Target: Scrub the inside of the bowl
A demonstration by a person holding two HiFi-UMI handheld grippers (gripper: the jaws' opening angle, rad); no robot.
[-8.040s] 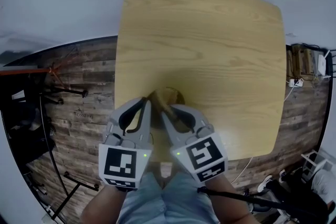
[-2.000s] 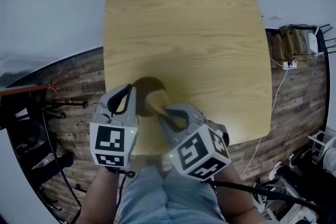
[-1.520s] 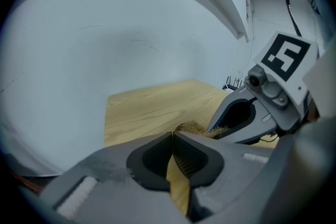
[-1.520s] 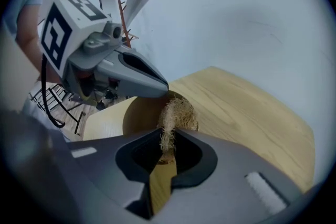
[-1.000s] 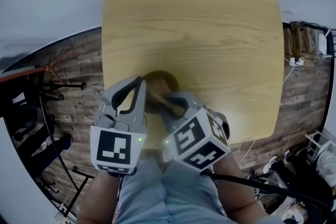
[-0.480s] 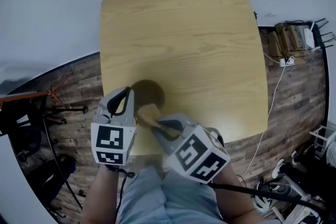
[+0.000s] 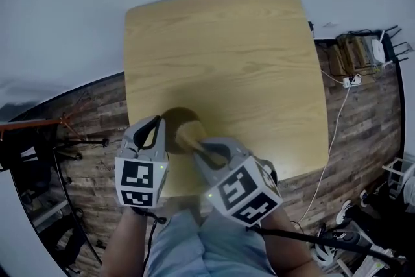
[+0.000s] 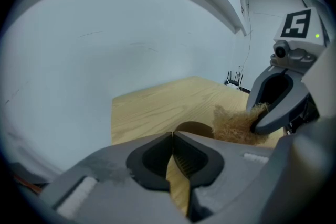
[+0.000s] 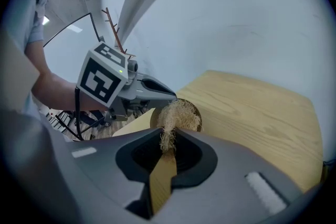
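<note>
A small dark wooden bowl point(image 7: 174, 118) sits near the front left of the light wooden table point(image 7: 227, 55). My left gripper point(image 7: 157, 121) is at the bowl's left rim, its jaws shut on the rim. In the left gripper view the bowl point(image 8: 195, 127) shows just past the left gripper point(image 8: 172, 136). My right gripper point(image 7: 200, 147) is shut on a tan fibrous scrubber point(image 7: 188, 135), which sits over the bowl's near right side. The scrubber point(image 9: 176, 113) covers most of the bowl's inside point(image 9: 196, 111) in the right gripper view, beside the left gripper point(image 9: 169, 95).
The table stands on a dark plank floor point(image 7: 97, 113). Cables and a power strip point(image 7: 353, 81) lie at the right, black stands point(image 7: 71, 139) at the left. The person's legs point(image 7: 194, 250) are at the table's front edge.
The right gripper has kept shifting the scrubber about over the bowl, now slightly farther from me than half a second ago. The left gripper has stayed at the rim.
</note>
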